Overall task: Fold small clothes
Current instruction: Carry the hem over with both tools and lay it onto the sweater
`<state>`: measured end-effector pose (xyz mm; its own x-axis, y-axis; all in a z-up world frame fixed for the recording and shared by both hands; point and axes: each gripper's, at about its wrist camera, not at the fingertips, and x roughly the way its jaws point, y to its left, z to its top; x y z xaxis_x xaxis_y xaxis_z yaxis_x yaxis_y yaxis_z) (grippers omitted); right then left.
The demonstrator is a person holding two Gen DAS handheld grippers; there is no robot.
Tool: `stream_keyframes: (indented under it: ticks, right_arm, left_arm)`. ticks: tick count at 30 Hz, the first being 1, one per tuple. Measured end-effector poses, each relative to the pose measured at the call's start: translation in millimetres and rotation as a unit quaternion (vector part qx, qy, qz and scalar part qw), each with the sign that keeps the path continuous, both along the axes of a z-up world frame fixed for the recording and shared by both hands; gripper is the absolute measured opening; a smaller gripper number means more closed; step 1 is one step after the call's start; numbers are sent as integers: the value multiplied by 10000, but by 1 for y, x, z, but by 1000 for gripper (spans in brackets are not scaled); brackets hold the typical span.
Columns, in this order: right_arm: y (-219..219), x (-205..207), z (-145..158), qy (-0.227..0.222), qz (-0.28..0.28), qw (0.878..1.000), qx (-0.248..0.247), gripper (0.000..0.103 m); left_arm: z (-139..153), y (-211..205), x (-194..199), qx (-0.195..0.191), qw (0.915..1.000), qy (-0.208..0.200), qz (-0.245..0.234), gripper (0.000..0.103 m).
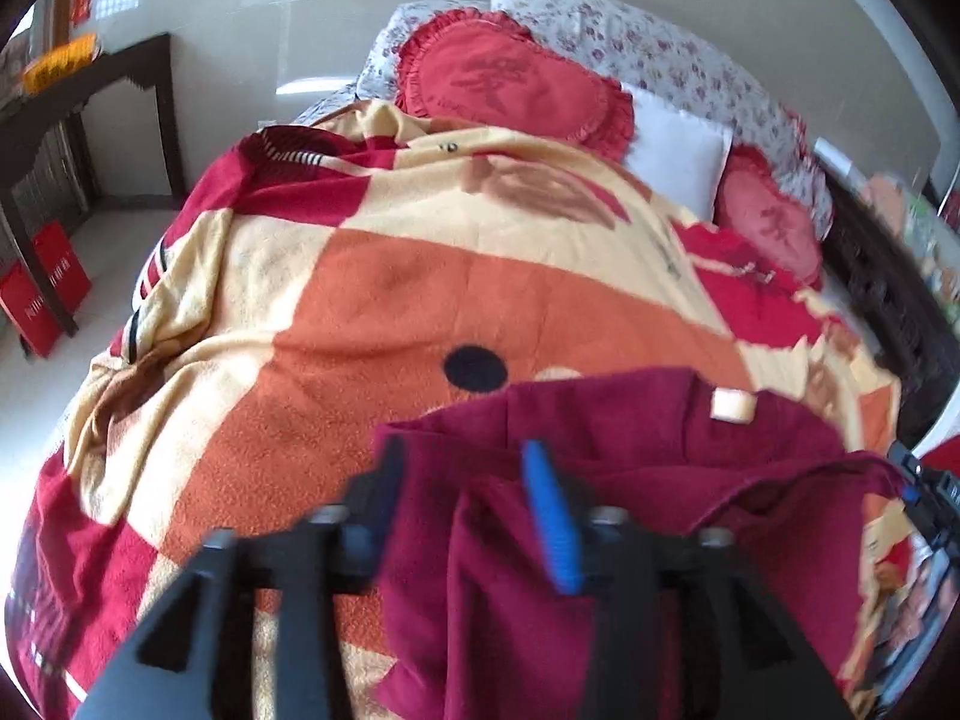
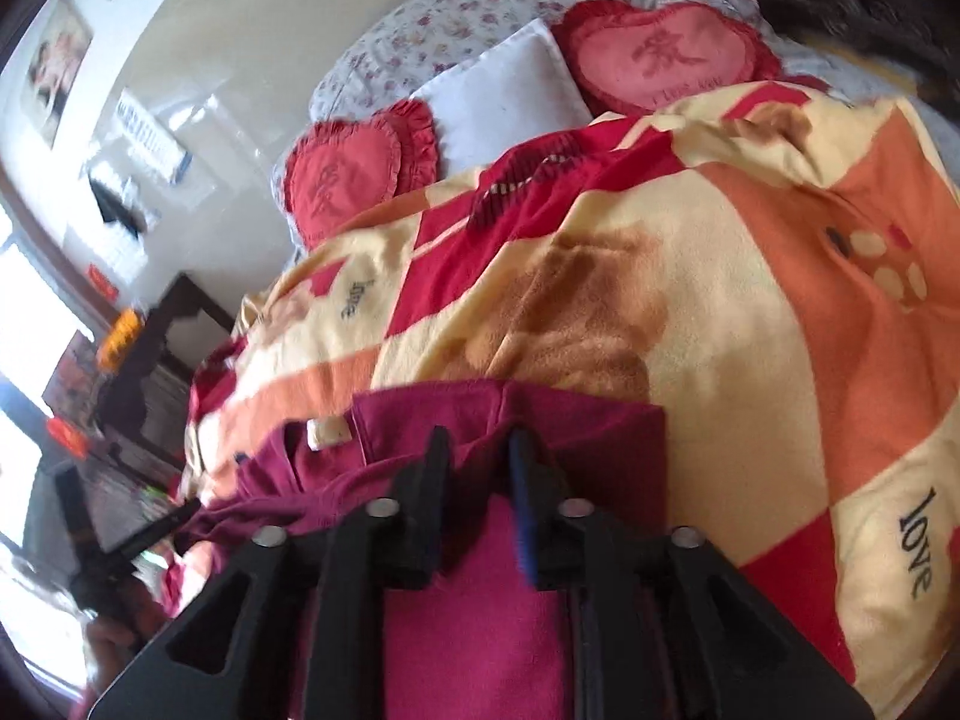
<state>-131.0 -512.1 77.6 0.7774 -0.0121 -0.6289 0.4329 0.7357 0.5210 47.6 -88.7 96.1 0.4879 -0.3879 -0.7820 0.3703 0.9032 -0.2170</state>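
From the left wrist, the dark maroon soft knit garment [image 1: 600,480] is seen draped on the orange-and-cream fleece blanket [image 1: 420,300]; the left gripper [image 1: 468,480] stands parted astride its edge, not pressing. From the right wrist, the right gripper [image 2: 480,480] is seen narrowly parted over a fold, and whether it pinches cannot be told. Light and limp, the cloth is judged best taken by hems or corners.

One maroon garment [image 1: 630,450], two heart cushions [image 1: 516,84], one white pillow [image 1: 678,156], one blanket [image 1: 420,276].

Bed's checked blanket [image 1: 372,312] carries the maroon garment [image 1: 660,480] at its near edge; heart cushions [image 1: 510,78] beyond.
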Motion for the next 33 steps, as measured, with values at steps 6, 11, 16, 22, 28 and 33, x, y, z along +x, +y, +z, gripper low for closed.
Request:
stream_keyframes:
  ticks: [6, 11, 16, 22, 28, 33]
  right_arm:
    - [29, -27, 20, -203, 460, 9968, -617, 17]
    - [57, 10, 7, 154, 834, 9896, -1163, 17]
    - [43, 61, -11, 455, 486, 9890, -1321, 17]
    - [26, 81, -28, 554, 204, 9894, -1323, 7]
    - [31, 74, -13, 635, 289, 9891, -1295, 8]
    - [46, 29, 1, 619, 480, 9898, -1191, 15]
  left_arm:
    - [12, 9, -12, -134, 9997, -132, -134, 61]
    - [-15, -19, -5, 248, 9995, 65, -160, 61]
    - [-47, -37, 18, 703, 9971, 282, 4, 61]
    - [-56, -48, 19, 1046, 9945, 27, 6, 69]
    - [-48, -40, 12, 1055, 9944, -32, -1, 69]
    - [-36, -27, -4, 975, 9952, -4, -38, 69]
